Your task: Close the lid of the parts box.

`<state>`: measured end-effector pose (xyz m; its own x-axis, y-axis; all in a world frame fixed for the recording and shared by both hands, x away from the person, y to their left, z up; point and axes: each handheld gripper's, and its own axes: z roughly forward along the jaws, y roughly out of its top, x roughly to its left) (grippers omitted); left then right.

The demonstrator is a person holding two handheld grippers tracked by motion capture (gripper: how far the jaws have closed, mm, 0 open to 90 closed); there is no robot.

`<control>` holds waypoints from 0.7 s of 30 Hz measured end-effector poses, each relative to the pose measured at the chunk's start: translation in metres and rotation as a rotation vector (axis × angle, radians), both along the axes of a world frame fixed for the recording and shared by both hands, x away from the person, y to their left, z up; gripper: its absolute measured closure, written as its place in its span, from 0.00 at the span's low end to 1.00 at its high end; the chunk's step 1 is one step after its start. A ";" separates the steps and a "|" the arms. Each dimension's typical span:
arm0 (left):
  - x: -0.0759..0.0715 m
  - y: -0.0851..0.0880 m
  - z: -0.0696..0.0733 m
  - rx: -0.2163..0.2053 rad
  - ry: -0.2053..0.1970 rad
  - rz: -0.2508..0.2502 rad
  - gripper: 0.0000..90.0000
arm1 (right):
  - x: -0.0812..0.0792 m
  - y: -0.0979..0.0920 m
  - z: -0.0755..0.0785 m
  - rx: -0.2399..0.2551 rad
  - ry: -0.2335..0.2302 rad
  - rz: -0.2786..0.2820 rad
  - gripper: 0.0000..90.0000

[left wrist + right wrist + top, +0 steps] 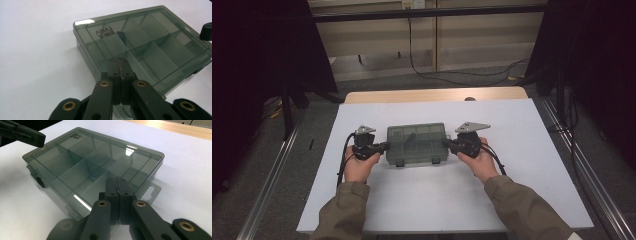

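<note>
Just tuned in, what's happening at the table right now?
A person holds a gripper in each hand at either end of a smoky, clear compartment box lying with its lid closed on the white table. The left gripper and right gripper are both shut, tips at the box's short ends, nothing pinched between them.

The compartment box (417, 143) was a smoky, see-through grey-green, with dark lettering printed on one corner of its lid and darker grey latches along its front edge. Its inner dividers showed as paler grey lines. The left tool (120, 61) was matt black with brass-coloured rivets at its links; the right tool (119, 181) matched it, black with the same brass rings. Each carried a light grey plate on top. The bench (532, 165) was plain white, with a pale wood strip at its far edge. The sleeves (343, 212) were olive-brown.
</note>
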<state>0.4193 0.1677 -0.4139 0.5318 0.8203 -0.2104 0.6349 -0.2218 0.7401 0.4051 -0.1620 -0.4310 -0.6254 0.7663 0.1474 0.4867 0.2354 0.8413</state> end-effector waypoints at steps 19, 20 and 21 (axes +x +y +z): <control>-0.006 -0.002 -0.004 0.016 -0.051 0.004 1.00 | -0.006 0.004 -0.003 -0.067 -0.067 0.014 1.00; -0.006 -0.002 -0.004 0.007 -0.052 0.010 1.00 | -0.006 0.005 -0.003 -0.074 -0.070 0.013 1.00; -0.007 -0.002 -0.004 0.007 -0.055 0.008 1.00 | -0.006 0.005 -0.003 -0.078 -0.076 0.014 1.00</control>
<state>0.4123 0.1657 -0.4182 0.5358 0.8259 -0.1756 0.5952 -0.2219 0.7724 0.3988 -0.1573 -0.4337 -0.6434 0.7645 0.0395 0.4185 0.3080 0.8544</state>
